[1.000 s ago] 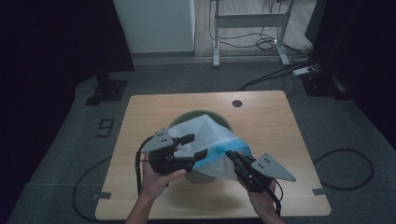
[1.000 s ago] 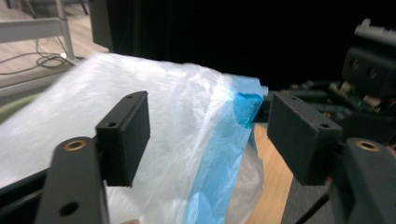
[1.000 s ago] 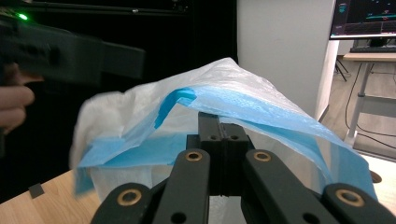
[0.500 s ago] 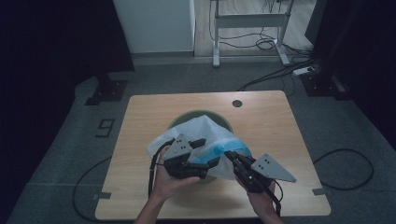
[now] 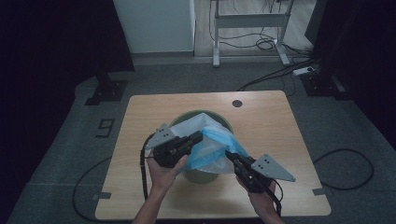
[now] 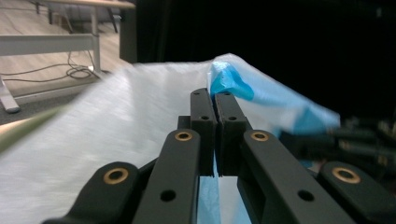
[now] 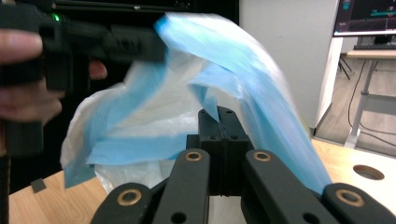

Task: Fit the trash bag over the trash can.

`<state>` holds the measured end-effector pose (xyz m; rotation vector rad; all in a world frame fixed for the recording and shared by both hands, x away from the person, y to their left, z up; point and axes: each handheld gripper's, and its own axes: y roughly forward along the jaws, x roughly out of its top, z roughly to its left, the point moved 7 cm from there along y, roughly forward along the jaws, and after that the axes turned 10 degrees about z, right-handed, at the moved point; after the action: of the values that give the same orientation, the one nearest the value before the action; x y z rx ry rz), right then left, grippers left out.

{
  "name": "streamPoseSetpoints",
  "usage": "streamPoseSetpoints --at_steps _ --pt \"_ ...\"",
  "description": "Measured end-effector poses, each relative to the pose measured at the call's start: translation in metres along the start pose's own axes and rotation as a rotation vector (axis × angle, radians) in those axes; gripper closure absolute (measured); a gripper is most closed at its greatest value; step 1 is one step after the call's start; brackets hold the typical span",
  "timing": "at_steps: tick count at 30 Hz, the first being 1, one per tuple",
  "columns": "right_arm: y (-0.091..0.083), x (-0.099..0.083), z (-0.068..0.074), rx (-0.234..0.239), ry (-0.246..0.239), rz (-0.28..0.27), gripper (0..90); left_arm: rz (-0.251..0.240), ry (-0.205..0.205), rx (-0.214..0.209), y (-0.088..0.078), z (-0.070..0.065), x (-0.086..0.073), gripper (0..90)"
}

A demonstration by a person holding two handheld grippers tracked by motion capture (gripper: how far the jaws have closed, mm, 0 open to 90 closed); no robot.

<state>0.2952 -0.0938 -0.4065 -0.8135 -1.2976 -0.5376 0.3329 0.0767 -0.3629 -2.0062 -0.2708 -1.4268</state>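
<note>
A white and blue plastic bag (image 5: 211, 145) is draped over a round green bin (image 5: 201, 176) in the middle of the wooden table (image 5: 271, 126). My left gripper (image 5: 200, 136) reaches in from the left at the bag's upper edge. Its jaws have just been closing and now pinch the bag's film (image 6: 116, 121) between them, as the left gripper view (image 6: 214, 93) shows. My right gripper (image 5: 229, 154) holds the bag's near right side, shut on a blue fold (image 7: 261, 93). The right gripper view (image 7: 219, 112) also shows the left gripper (image 7: 116, 44) and its hand beyond the bag.
A dark round hole (image 5: 237, 103) sits in the table near its far edge. Behind the table stand a metal desk frame (image 5: 250, 21) and a white panel (image 5: 154, 23). Cables (image 5: 345, 161) run over the grey floor to the right, and a black stand base (image 5: 106, 88) sits at the left.
The left gripper has shifted right along the bag's edge and its jaws have shut on the film. The bag now stretches between the two grippers. The right gripper has stayed put.
</note>
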Motion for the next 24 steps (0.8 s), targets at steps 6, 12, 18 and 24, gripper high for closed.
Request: streamPoseSetpoints --at_steps 6,12,18,24 --pt "0.002 -0.001 -0.017 -0.012 0.025 0.018 89.2 -0.077 -0.108 0.013 -0.016 0.034 0.018 88.0" --pt "0.006 0.014 -0.039 -0.025 0.034 0.029 89.2 -0.112 -0.162 0.039 -0.028 0.060 0.032 88.2" --pt "0.012 0.038 -0.073 -0.080 0.049 0.040 89.2 -0.166 -0.222 0.057 -0.043 0.085 0.042 88.5" --pt "0.008 0.048 -0.095 -0.099 0.097 0.034 89.2 -0.198 -0.258 0.051 -0.059 0.094 0.039 88.1"
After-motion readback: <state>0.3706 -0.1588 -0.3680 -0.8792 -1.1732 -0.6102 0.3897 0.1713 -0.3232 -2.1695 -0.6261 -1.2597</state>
